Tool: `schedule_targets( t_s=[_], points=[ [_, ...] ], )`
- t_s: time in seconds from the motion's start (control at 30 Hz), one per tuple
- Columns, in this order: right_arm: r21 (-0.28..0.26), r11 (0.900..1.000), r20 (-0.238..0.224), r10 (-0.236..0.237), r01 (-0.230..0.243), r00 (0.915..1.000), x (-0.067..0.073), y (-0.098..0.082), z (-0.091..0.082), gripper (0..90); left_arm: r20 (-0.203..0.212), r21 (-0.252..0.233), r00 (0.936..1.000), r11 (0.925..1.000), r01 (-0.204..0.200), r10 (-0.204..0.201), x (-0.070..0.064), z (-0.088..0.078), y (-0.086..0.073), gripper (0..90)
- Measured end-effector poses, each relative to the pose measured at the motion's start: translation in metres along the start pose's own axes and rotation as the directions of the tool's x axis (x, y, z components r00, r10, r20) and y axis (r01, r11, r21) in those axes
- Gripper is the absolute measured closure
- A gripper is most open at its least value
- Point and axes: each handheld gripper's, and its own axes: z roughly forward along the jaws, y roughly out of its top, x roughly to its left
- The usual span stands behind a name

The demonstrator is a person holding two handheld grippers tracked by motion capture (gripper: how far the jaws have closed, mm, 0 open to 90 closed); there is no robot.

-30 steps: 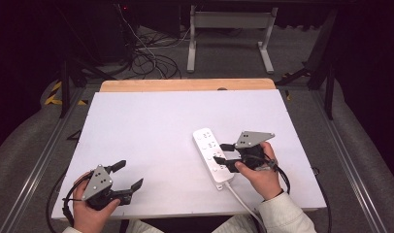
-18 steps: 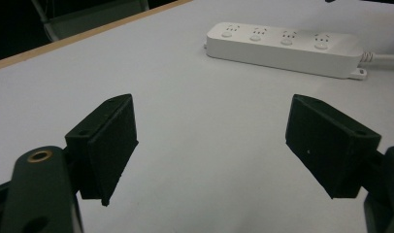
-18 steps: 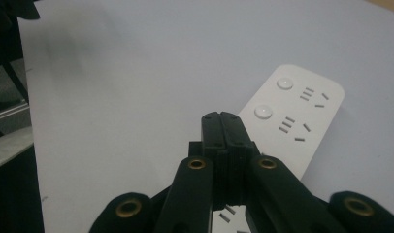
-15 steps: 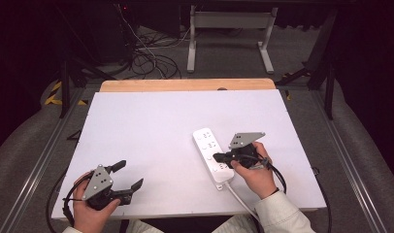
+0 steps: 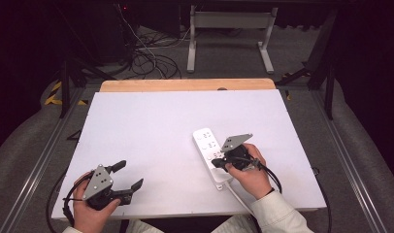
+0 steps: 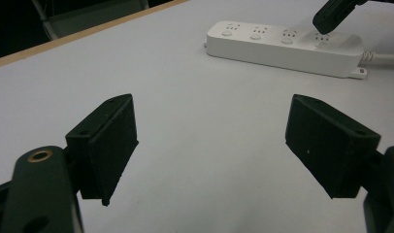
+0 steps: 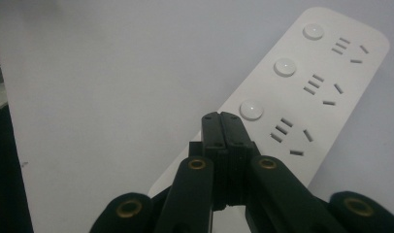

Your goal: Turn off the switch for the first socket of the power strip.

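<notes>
White plastic power strip (image 5: 212,155) | near surface's front-right edge | right hand-held gripper (image 5: 219,163) just pressed together, empty, lowered over switch button: press imminent | left hand-held gripper (image 5: 123,176) spread, idle.

I find no words, brand names or numbers that I can read anywhere here. The white power strip (image 7: 302,92) under my right hand carries only unlettered marks: beside each round button (image 7: 285,66) sits a group of socket slots (image 7: 322,89), and none of them bears a letter or a figure that I can make out. On the floor at the far left, past the table's edge, I see a patch of yellow and black hazard stripes (image 5: 55,93), a warning sign without any text on it.
</notes>
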Motion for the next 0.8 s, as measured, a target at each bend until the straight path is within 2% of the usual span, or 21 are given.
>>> schedule_targets(
  t_s=[0.43,0.8],
  points=[
    [0.056,0.998,0.001,-0.024,0.024,0.9997,0.0040,-0.0003,0.0061,90.0,0.003,0.002,1.0000,1.0000,0.005,-0.005,0.0000,-0.0002,-0.0001,19.3],
    [0.063,0.997,0.016,-0.050,0.048,0.9986,0.0058,-0.0006,0.0064,90.0,0.005,0.006,1.0000,1.0000,0.006,-0.006,0.0000,-0.0002,-0.0003,19.2]
  ],
)
